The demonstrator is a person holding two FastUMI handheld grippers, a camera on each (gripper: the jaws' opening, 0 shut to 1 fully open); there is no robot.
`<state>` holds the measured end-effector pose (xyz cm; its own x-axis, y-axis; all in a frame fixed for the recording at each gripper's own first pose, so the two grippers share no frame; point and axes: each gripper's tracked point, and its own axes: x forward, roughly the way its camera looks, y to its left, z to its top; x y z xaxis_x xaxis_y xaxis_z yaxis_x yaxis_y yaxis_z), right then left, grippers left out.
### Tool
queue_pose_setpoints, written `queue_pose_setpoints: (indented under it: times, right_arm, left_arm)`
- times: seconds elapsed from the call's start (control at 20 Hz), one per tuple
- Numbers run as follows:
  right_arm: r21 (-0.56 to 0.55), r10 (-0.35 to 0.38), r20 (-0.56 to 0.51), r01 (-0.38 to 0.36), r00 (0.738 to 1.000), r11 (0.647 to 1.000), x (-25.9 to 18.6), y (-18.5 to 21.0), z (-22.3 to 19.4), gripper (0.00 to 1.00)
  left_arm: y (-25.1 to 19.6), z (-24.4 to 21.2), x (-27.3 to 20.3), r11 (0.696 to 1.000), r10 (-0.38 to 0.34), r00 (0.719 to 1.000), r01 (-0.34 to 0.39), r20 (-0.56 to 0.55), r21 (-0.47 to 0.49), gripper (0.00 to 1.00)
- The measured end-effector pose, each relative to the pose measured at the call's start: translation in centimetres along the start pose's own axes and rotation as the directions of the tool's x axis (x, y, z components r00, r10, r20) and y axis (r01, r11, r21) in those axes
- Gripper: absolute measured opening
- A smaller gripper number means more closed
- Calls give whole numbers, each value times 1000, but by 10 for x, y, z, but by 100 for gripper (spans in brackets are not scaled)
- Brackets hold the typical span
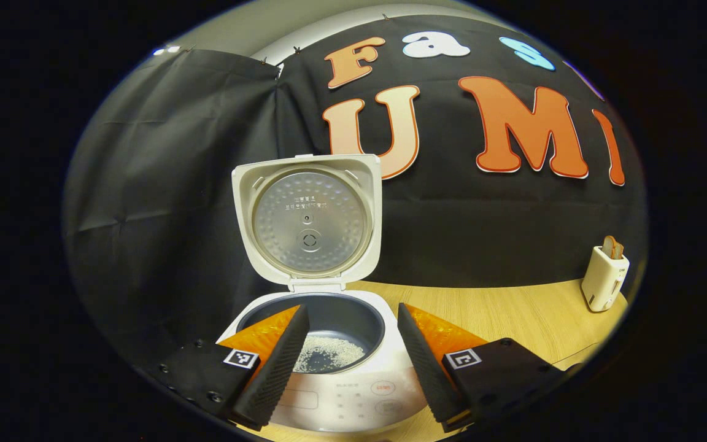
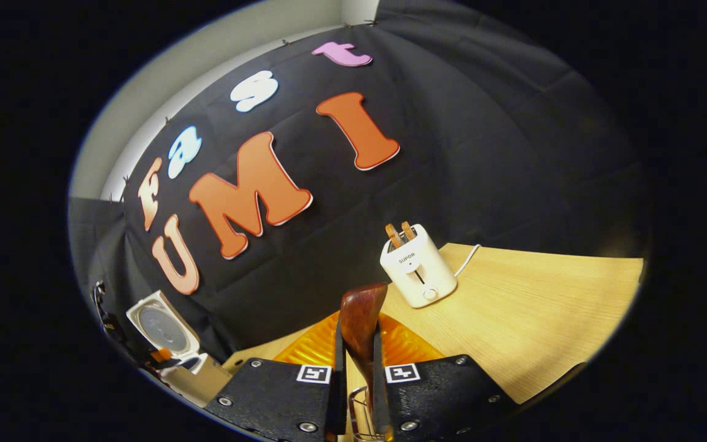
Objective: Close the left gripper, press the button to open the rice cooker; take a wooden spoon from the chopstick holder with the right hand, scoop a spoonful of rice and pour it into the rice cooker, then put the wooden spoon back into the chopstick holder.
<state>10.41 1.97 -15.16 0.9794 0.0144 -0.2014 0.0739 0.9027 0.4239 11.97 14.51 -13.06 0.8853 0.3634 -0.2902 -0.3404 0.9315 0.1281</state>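
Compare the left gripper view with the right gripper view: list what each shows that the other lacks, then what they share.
Left gripper view: rice lying in the inner pot, and the cooker's front control panel between the open left tool.

Right gripper view: the right tool shut on the wooden spoon, a wire holder beneath it, and the toaster's cord.

Shared: the rice cooker with its lid up, the toaster, and the wooden table.

White toaster (image 2: 418,268) on wooden table (image 2: 531,307), near the black back cloth (image 2: 482,153). Two toast slices (image 2: 400,232) stick up from its slots. White cord (image 2: 467,260) runs from its right side along the table to the cloth. Lever and knob on its front.
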Motion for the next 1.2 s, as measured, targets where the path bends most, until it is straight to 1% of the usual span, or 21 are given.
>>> queue_pose_setpoints:
  times: [0.1, 0.15, 0.2, 0.25, 0.35, 0.4, 0.45, 0.5, 0.55, 0.6, 0.65, 0.7, 0.75, 0.8, 0.85, 0.9, 0.95, 1.0, 1.05, 1.1, 1.2]
  right_arm:
    - [6, 9, -14, -9, 1000, 1000, 1, 2, -10, 18]
    - [-1, 13, -17, -13, 1000, 1000, 0, 3, -14, 18]
    - [7, 12, 1, -12, 1000, 1000, 0, 1, -8, 18]
    - [7, 14, -1, -14, 1000, 1000, 2, 1, -10, 18]
    - [14, 69, -14, -69, 998, 998, -5, 9, -11, 20]
    - [12, 82, -21, -82, 996, 997, -10, 11, -10, 23]
    - [2, 87, -20, -87, 996, 996, -6, 12, -8, 27]
    - [-16, 76, -16, -76, 997, 997, -6, 7, -4, 35]
    - [-38, 62, -14, -63, 998, 997, -4, 1, 0, 27]
    - [-54, 55, -19, -56, 998, 997, -5, -3, 3, 44]
    - [-69, 51, -24, -53, 998, 996, -7, -5, 5, 48]
    - [-85, 44, -25, -46, 999, 995, -8, -8, 9, 58]
    - [-105, 39, -21, -41, 999, 994, -9, -10, 14, 62]
    - [-125, 25, -8, -26, 1000, 992, -9, -13, 20, 70]
    - [-143, 16, 14, -14, 1000, 990, -10, -16, 28, 73]
    - [-156, 4, 38, 2, 999, 988, -11, -18, 37, 88]
    - [-168, -2, 63, 13, 998, 986, -12, -20, 47, 79]
    - [-177, -5, 87, 21, 996, 984, -15, -21, 58, 89]
    - [-186, -7, 114, 29, 993, 982, -18, -21, 69, 80]
    - [-198, -8, 139, 36, 990, 980, -18, -22, 79, 80]
    - [-224, -10, 180, 51, 984, 973, -20, -20, 99, 80]
  left_arm:
    - [-6, 1, -1, 1000, -10, 1000, 10, 0, -1, 95]
    - [-7, 1, 0, 1000, -9, 1000, 9, 0, 0, 96]
    - [-6, 2, 0, 1000, -7, 1000, 7, 1, 4, 95]
    - [-6, 3, 0, 1000, -4, 1000, 4, 4, 8, 96]
    - [-5, 10, -1, 1000, -1, 1000, 1, 22, 0, 95]
    - [-6, 14, 0, 1000, -8, 999, 8, 34, -13, 96]
    - [-9, 18, 0, 999, -22, 999, 23, 40, -27, 94]
    - [-11, 21, 0, 999, -31, 999, 32, 45, -36, 94]
    - [-12, 28, 0, 999, -35, 998, 37, 53, -35, 95]
    - [-12, 33, -1, 999, -40, 997, 42, 60, -30, 95]
    - [-13, 40, 0, 999, -44, 997, 46, 71, -22, 95]
    - [-13, 47, 1, 999, -48, 995, 50, 83, -16, 95]
    - [-14, 54, 2, 999, -51, 994, 52, 93, -11, 94]
    - [-15, 59, 1, 998, -58, 994, 59, 97, -8, 94]
    - [-15, 64, 2, 998, -62, 993, 63, 99, -12, 96]
    - [-15, 68, 3, 997, -68, 993, 70, 97, -18, 96]
    - [-14, 72, 4, 997, -71, 993, 74, 90, -30, 94]
    - [-11, 77, 8, 996, -79, 993, 83, 85, -44, 94]
    - [-7, 83, 10, 994, -83, 993, 87, 80, -59, 96]
    - [-2, 89, 14, 994, -81, 994, 86, 78, -63, 94]
    - [13, 106, 21, 997, -55, 995, 59, 86, -40, 94]
